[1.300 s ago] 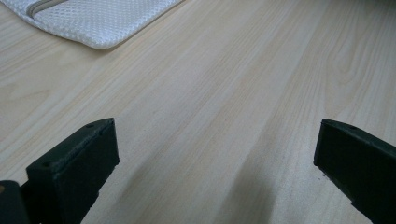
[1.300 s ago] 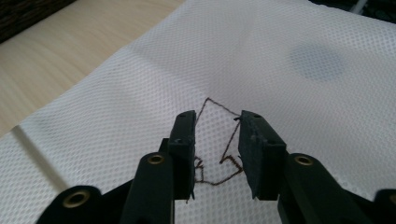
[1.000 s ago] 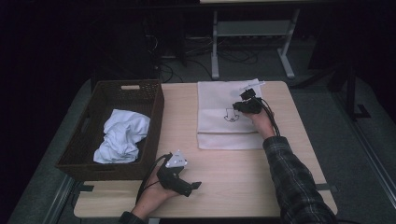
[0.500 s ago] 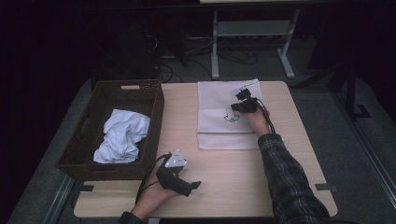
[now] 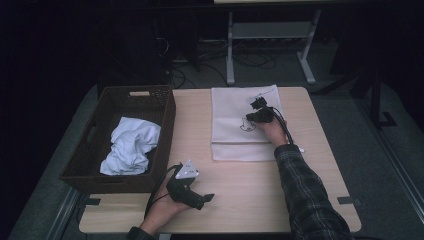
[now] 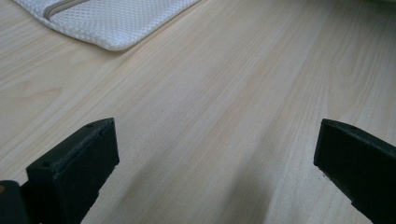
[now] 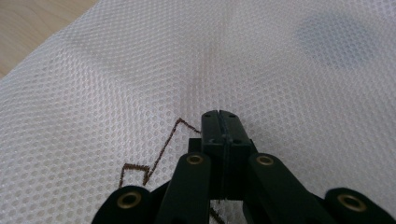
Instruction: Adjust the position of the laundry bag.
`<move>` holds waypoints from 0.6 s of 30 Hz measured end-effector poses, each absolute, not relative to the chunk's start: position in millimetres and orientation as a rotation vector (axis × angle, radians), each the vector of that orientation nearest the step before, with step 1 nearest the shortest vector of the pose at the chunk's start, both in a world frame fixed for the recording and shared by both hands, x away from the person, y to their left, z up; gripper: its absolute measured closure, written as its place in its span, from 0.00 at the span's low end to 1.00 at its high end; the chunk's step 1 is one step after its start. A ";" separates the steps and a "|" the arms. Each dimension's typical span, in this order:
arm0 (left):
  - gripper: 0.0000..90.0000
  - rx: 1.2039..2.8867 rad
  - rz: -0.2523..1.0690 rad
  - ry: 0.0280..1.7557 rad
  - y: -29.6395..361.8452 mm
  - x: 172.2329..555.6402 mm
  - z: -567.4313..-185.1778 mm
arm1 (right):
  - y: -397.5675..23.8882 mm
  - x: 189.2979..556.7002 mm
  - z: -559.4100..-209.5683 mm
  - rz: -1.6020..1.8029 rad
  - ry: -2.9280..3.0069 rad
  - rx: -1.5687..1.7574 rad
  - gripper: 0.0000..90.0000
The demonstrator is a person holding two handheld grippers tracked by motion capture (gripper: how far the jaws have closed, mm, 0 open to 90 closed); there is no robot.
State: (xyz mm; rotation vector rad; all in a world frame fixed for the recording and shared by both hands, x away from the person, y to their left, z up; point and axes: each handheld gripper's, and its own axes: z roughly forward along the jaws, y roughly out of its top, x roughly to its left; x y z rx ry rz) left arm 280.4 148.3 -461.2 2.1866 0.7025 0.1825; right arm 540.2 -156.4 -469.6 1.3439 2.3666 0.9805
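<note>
Wood-grain worktop [image 5: 240, 195] fills the near ground, and on its front edge rests the left claw [image 5: 206, 198], held in the person's left hand [image 5: 162, 212]. Its jaws stand wide apart with only bare wood between them, as the left gripper view [image 6: 210, 158] shows; a corner of the white mesh bag [image 6: 112, 23] lies farther off in that view, well apart from the jaws. A grey three-cornered plate sits on top of this claw.

To the left, a dark woven basket [image 5: 165, 125] stands on the worktop with a crumpled white cloth [image 5: 131, 150] lying inside it.

Farther back, right of the basket, the white mesh bag [image 5: 230, 135] lies flat on the worktop. The right claw [image 5: 254, 116], at the end of a plaid sleeve [image 5: 305, 195], is down on the bag's upper right part. In the right gripper view its jaws [image 7: 220, 122] are pressed fully together, their tips on the mesh beside a thin brown stitched line [image 7: 159, 154]. Whether a fold of mesh is pinched between them cannot be told.
</note>
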 end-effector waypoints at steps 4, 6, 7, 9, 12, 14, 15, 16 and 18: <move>0.00 2.191 0.185 0.700 148.2 280.4 -461.2 | -157.0 536.5 -469.5 0.981 2.364 1.350 0.99; 0.00 2.193 0.185 0.700 148.3 280.4 -461.3 | -157.4 533.9 -469.5 0.979 2.363 1.349 0.99; 0.00 2.193 0.185 0.700 148.3 280.4 -461.3 | -157.4 533.9 -469.5 0.979 2.363 1.349 0.99; 0.00 2.191 0.186 0.702 148.3 280.3 -461.4 | -157.5 530.8 -468.9 0.972 2.365 1.356 0.99; 0.00 2.195 0.187 0.701 148.3 280.4 -461.4 | -158.0 525.6 -468.8 0.966 2.365 1.346 0.99; 0.00 2.198 0.188 0.699 147.7 280.4 -461.7 | -159.6 520.9 -468.7 0.973 2.362 1.367 0.99; 0.00 2.198 0.188 0.699 147.7 280.4 -461.7 | -159.6 520.9 -468.7 0.973 2.362 1.367 0.99; 0.00 2.197 0.188 0.699 147.4 280.4 -461.8 | -160.2 519.4 -468.6 0.970 2.359 1.371 0.99; 0.00 2.198 0.188 0.699 147.2 280.3 -462.0 | -161.3 515.8 -468.4 0.967 2.360 1.369 0.99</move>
